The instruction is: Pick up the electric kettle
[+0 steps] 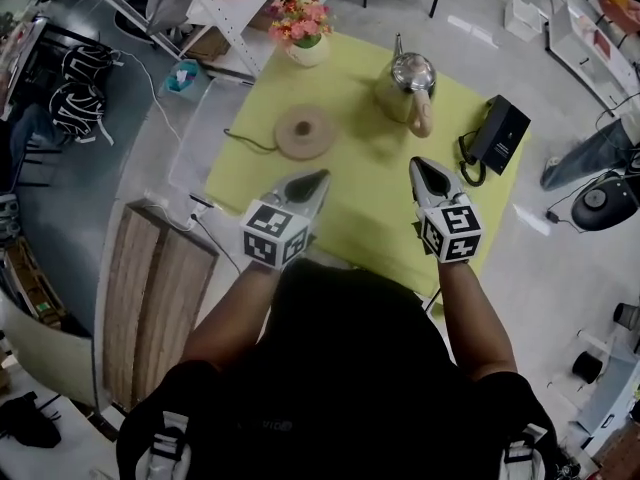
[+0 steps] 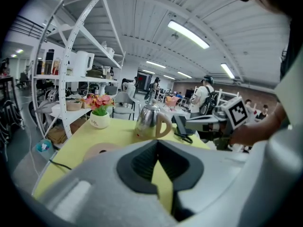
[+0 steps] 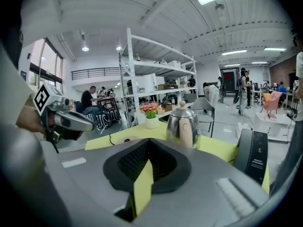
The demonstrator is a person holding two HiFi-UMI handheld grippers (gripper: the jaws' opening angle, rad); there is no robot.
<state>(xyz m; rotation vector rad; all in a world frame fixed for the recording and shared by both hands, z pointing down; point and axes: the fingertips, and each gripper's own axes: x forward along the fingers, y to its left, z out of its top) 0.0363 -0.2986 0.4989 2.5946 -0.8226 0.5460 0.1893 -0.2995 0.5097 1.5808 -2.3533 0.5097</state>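
A yellow-green bench [image 1: 365,193] with clutter on and around it

Straight ahead of the left jaws lies a round tan disc [image 1: 303,132] with a dark cord trailing off its left side; farther ahead, at the bench's far edge, stands a white pot of pink flowers [image 1: 305,30]. Ahead and to the right of the right jaws sits a black box [image 1: 498,134] (a coiled black cord hangs at its near side). Left of the left jaws, off the bench, a wooden board [image 1: 155,298] lies on the floor. Beyond it are a teal tissue box [image 1: 182,75] and a white shelf rack [image 1: 215,3].
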